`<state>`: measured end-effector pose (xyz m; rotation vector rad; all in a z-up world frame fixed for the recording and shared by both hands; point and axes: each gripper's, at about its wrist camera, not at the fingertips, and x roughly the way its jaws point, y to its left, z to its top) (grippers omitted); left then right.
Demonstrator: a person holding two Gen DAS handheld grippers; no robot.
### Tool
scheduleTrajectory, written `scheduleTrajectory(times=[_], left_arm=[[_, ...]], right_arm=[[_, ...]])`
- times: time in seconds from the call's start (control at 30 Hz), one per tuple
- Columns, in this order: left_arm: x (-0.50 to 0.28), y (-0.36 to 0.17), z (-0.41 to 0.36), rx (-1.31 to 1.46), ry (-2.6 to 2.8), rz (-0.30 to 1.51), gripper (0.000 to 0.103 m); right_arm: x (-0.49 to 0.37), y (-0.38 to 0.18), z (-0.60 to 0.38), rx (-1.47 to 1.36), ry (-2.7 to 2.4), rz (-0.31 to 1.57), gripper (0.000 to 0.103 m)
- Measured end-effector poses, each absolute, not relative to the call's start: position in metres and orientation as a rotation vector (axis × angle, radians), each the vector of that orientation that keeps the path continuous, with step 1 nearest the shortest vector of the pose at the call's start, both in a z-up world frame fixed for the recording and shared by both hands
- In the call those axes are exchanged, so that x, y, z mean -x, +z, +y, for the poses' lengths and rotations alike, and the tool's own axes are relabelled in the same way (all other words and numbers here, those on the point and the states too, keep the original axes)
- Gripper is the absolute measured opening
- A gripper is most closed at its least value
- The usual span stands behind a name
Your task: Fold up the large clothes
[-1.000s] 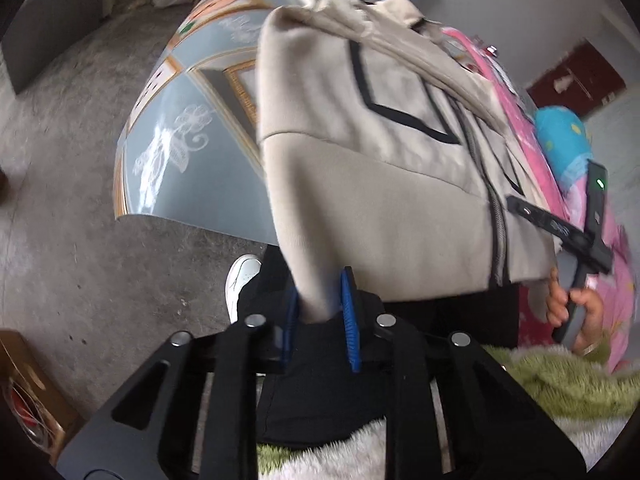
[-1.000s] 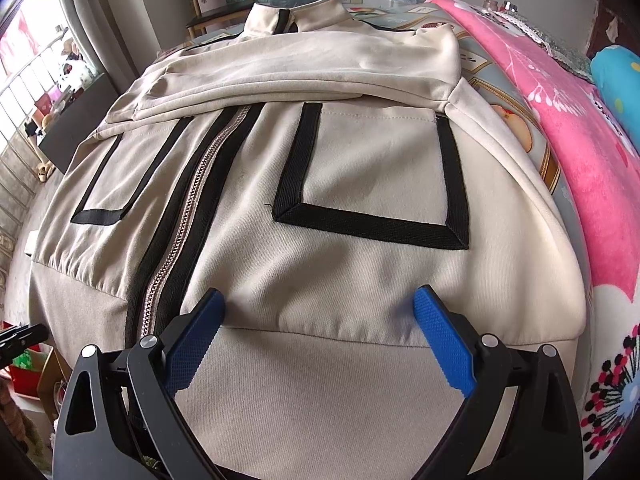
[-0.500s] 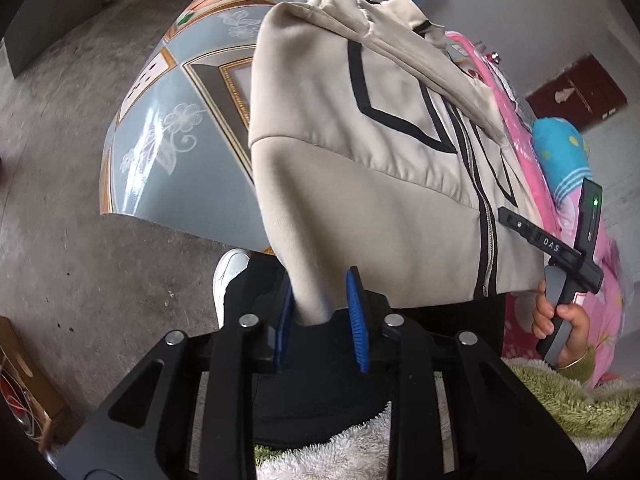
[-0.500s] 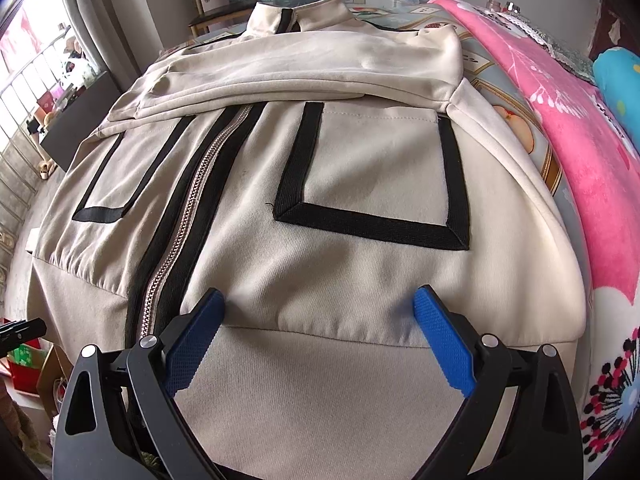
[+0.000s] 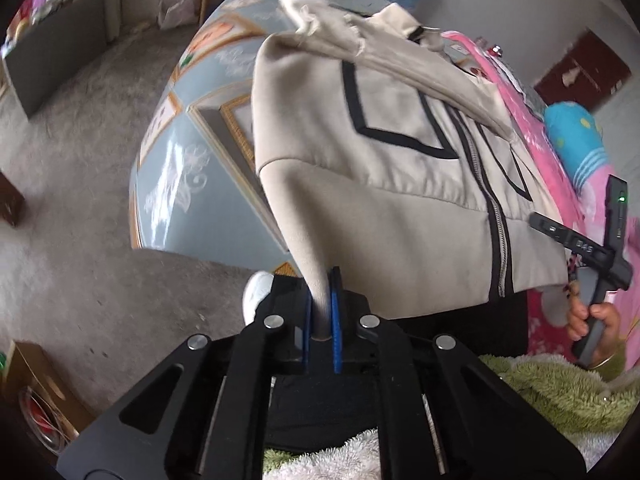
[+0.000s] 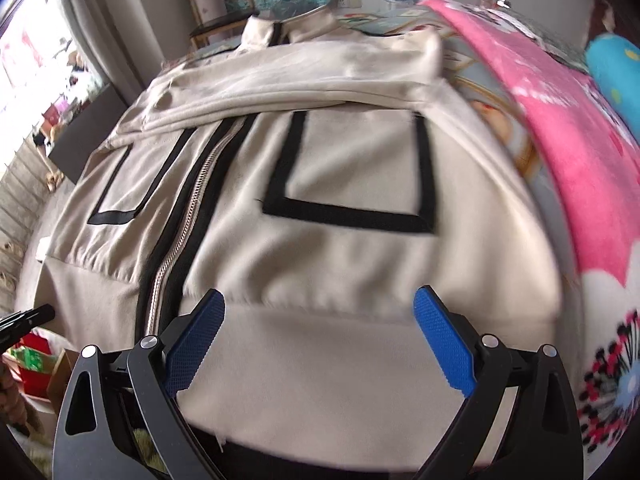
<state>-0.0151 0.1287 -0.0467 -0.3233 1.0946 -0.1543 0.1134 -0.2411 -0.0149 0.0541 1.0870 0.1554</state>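
floor: grey concrete [image 5: 72, 184] | wall: pale grey [image 5: 520, 8] | window [image 6: 28, 52] (bright daylight) | door: dark red [image 5: 584, 68]

Bright, soft daylight entering from an overexposed window [image 6: 28, 52] at upper left, heavy fisheye bending and black vignette at every corner, slight motion blur across the beige jacket [image 6: 320, 184], shadows faint, glare minimal.

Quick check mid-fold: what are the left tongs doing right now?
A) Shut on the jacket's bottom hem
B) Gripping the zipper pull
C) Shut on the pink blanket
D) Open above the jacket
A: the left tongs have their blue pads pinched on the bottom hem of the beige jacket.
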Motion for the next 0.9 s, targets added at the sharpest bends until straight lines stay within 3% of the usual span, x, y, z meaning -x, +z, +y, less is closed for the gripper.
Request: scheduleTrajectory(times=[0.33,0.6,0.67,0.9], left_arm=[[0.012,-0.039,0.122,0.276,-0.168,1.086,0.007],[0.011,-0.039,0.121,0.267,-0.147,1.09,0.007],[0.012,-0.039,0.121,0.264,-0.142,1.089,0.007],[0.014,-0.029,0.113,0.205,-0.144,1.049,0.006]], right_arm=[[-0.062,-0.001,-0.336,-0.213,-0.029,1.103,0.077],[-0.054,-0.016,-0.352,-0.232,-0.051,1.138,0.06],[-0.052,-0.016,-0.351,-0.208,-0.059,1.144,0.052],[-0.041,-0.012,-0.335,-0.094,-0.058,1.17,0.008]])
